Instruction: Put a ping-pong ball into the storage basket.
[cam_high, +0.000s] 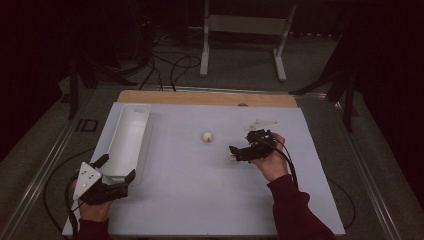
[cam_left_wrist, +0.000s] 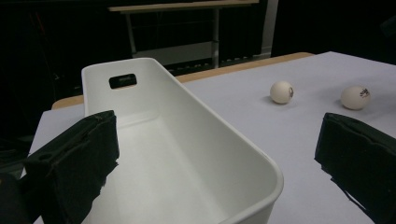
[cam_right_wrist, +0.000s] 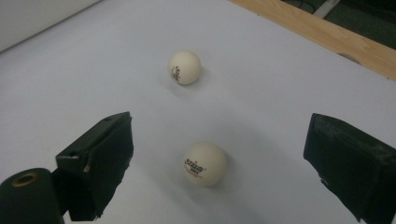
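Honestly, your right claw (cam_right_wrist: 219, 158) was wide open with the near ball (cam_right_wrist: 204, 163) sitting right between its jaws. It looked light, smooth and rolly, so I'd pinch across its middle.

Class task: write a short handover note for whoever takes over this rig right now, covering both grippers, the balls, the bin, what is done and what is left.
Right gripper: open, low over the table, jaws either side of the near ball, not yet closed on it.
Left gripper: open, holding nothing, at the near end of the white bin.
Far ball: loose on the table, beyond the near one.
Done: nothing in the bin so far.
Left: probably close on the near ball, carry it to the bin, then the far ball.
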